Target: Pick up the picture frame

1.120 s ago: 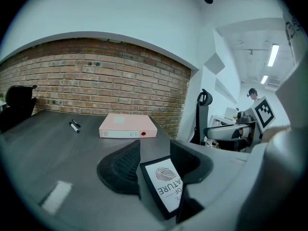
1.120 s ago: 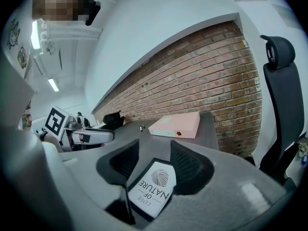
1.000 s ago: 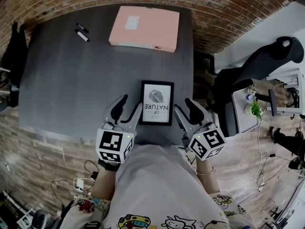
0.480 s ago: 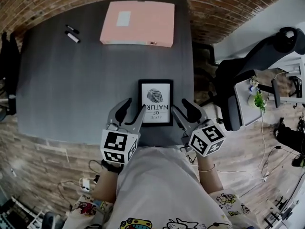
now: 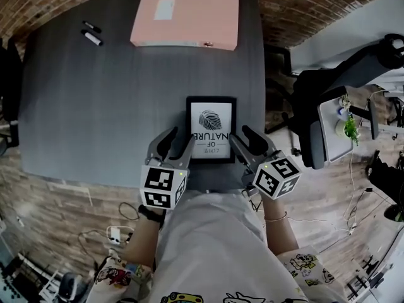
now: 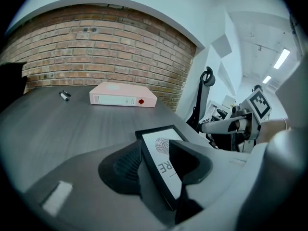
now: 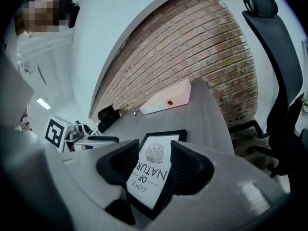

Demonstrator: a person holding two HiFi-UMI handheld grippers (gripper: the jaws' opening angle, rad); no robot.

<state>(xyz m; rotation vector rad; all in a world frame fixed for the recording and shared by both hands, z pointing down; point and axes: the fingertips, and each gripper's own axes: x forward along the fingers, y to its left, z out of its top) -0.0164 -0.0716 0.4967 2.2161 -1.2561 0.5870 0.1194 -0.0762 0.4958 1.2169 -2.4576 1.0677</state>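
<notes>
We see a red-brown brick wall (image 6: 96, 47) behind the far edge of a big dark grey wood-grain table (image 5: 82, 100), which fills most of the head view. Off the table's right side stands a black high-backed office chair (image 5: 353, 74). At the table's far edge, approx. ctr, lies a flat pink rectangular binder box (image 5: 183, 14), its spine facing us w/ a red dot on it.

The black-rimmed picture frame (image 5: 211, 128), w/ a white print (fingerprint-like motif, text "LOVE OF NATURE"), lies flat on the table close to the near edge, right of ctr. It is well apart from the binder box.

The left gripper (image 5: 181, 136) sits at the frame's near-left corner & the right gripper (image 5: 240, 134) at its near-right corner, both tilted down toward the table. In the left gripper view the jaws stand wide apart & have just been closing a little. The frame's left rim runs btwn them, w/ the right jaw over the print, & we see no pad pressing on it. In the right gripper view the jaws are likewise spread, w/ the frame's near-right corner showing btwn them & neither pad clamped on it. Both tools are open & grip nothing.

Smallest: 2 dark marker pens (image 5: 91, 38) lie side by side on the table's far-left part, well apart from the binder box.
</notes>
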